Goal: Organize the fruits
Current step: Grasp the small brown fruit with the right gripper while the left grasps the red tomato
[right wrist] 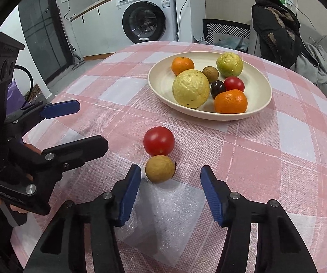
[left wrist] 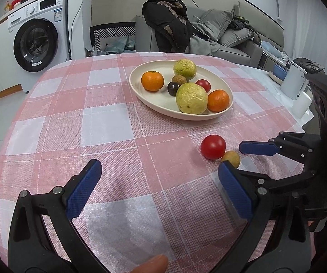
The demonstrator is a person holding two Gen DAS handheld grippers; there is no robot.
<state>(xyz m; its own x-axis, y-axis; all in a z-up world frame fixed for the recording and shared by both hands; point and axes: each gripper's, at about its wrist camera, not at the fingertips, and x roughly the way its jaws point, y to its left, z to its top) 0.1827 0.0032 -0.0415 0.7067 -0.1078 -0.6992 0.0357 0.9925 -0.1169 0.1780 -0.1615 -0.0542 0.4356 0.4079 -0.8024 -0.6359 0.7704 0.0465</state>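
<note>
On the pink checked tablecloth a red tomato (right wrist: pixel 159 141) (left wrist: pixel 213 146) and a small brown longan (right wrist: pixel 160 169) (left wrist: pixel 230 158) lie touching each other. My right gripper (right wrist: pixel 170 173) is open, its blue fingertips reaching either side of the longan, nearer on the left, with neither pad touching it. My left gripper (left wrist: pixel 159 166) (right wrist: pixel 93 125) hangs open over bare cloth to the left of the two fruits, with nothing between its fingers. Further back, a cream oval plate (right wrist: pixel 161 84) (left wrist: pixel 138 91) holds two oranges, two yellow-green fruits, a longan, a dark plum-like fruit and a tomato.
A white appliance (left wrist: pixel 293 82) stands at the table's right edge. Beyond the table are a washing machine (right wrist: pixel 144 21), a chair draped with a dark coat (left wrist: pixel 168 22) and a grey sofa (left wrist: pixel 231 34). The table's round edge falls away on the left.
</note>
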